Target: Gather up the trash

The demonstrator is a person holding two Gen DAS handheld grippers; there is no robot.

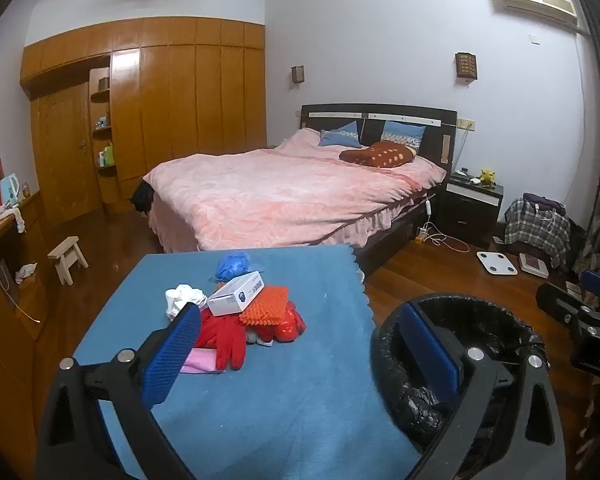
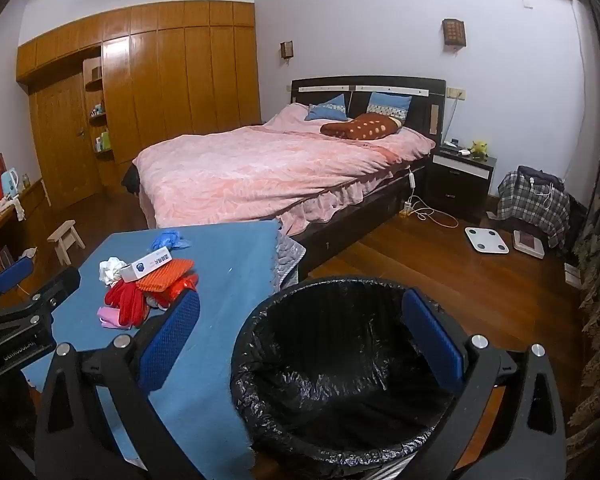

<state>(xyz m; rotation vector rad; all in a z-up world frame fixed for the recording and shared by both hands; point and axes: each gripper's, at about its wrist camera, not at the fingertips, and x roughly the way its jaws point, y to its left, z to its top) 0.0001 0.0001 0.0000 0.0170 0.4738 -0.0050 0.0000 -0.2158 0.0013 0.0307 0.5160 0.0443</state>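
Observation:
A pile of trash lies on the blue-covered table [image 1: 260, 380]: a white box [image 1: 236, 294], an orange spiky pad [image 1: 266, 306], red gloves [image 1: 224, 338], a red bag [image 1: 290, 324], white crumpled paper [image 1: 182, 298], a blue crumpled bag [image 1: 232, 266] and a pink piece [image 1: 198, 362]. The pile also shows in the right wrist view [image 2: 148, 284]. A bin with a black liner [image 2: 340, 364] stands right of the table [image 2: 204, 380]. My left gripper [image 1: 300, 356] is open and empty, short of the pile. My right gripper [image 2: 300, 340] is open and empty above the bin.
A bed with a pink cover [image 1: 284, 192] stands beyond the table. A wooden wardrobe [image 1: 160, 100] fills the far left wall. A small stool [image 1: 66, 258], a nightstand [image 1: 472, 204], a white scale [image 1: 496, 264] and a plaid bag [image 1: 536, 228] stand on the wooden floor.

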